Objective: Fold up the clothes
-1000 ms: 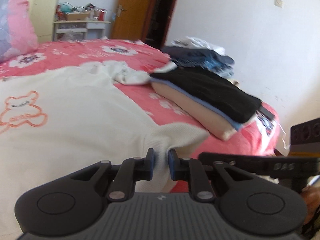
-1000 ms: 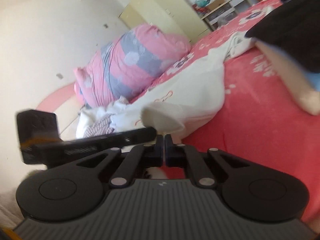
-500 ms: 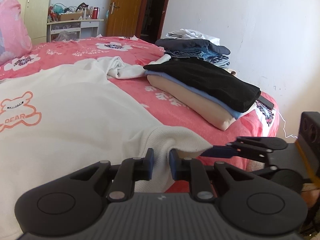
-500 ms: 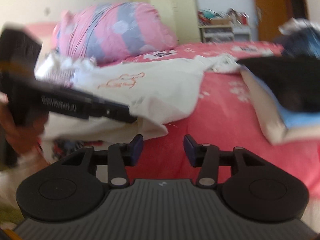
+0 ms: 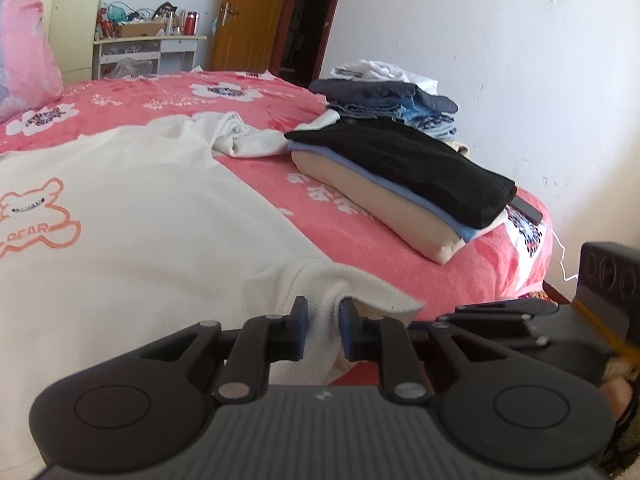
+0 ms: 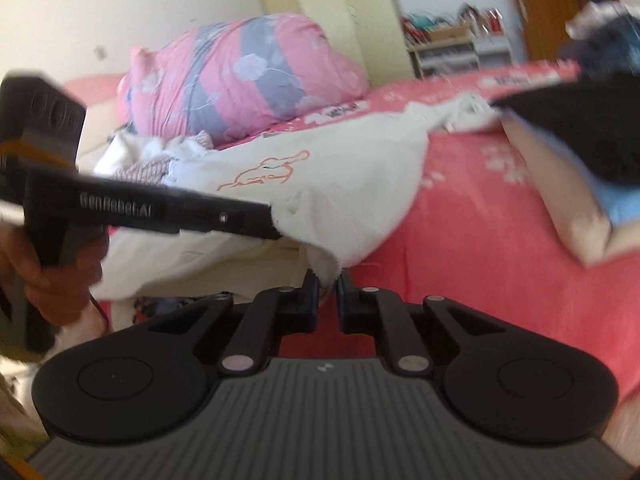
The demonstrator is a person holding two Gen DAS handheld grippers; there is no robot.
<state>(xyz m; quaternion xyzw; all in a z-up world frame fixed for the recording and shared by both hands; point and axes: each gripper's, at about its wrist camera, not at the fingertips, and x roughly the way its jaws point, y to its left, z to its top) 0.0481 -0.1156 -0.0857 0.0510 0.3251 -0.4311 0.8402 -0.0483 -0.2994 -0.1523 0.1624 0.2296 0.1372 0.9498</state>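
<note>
pinching white sweatshirt (image 5: pixel 168 248) hem, both tools

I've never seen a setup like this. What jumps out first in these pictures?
A big white sweatshirt with an orange bear outline lies spread on the pink flowered bedspread, its ribbed hem pinched by the left gripper and right gripper. To its right sits a neat stack of folded clothes topped by a black garment. A plump pink and grey quilt bundle rests at the bed's head.
</note>
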